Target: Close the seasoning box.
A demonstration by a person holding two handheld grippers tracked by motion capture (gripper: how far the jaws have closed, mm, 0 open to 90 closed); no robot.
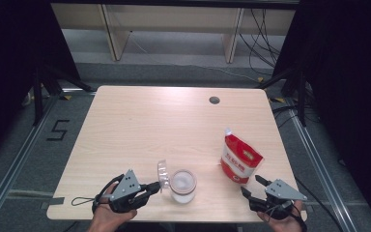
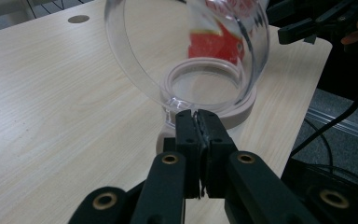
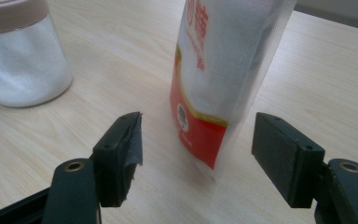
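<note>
A clear jar (image 1: 182, 186) with a pink rim (image 2: 242, 109) holds white powder and stands near the table's front edge. Its clear round lid (image 1: 163, 174) is tipped up on edge at the jar's left side. My left gripper (image 1: 155, 186) is shut on the lid's lower edge (image 2: 186, 42), the jaws (image 2: 198, 114) pinched together on the thin plastic. A red and white pouch (image 1: 240, 159) stands upright to the right. My right gripper (image 1: 251, 184) stands open just in front of the pouch (image 3: 223, 60), the jaws (image 3: 196, 123) wide on either side of its lower corner without touching it.
The light wooden table (image 1: 164, 125) has a round cable hole (image 1: 214, 100) near its far edge. Black curtains hang at both sides, and cables lie on the floor beyond the table. The jar (image 3: 23, 70) stands to the left in the right gripper view.
</note>
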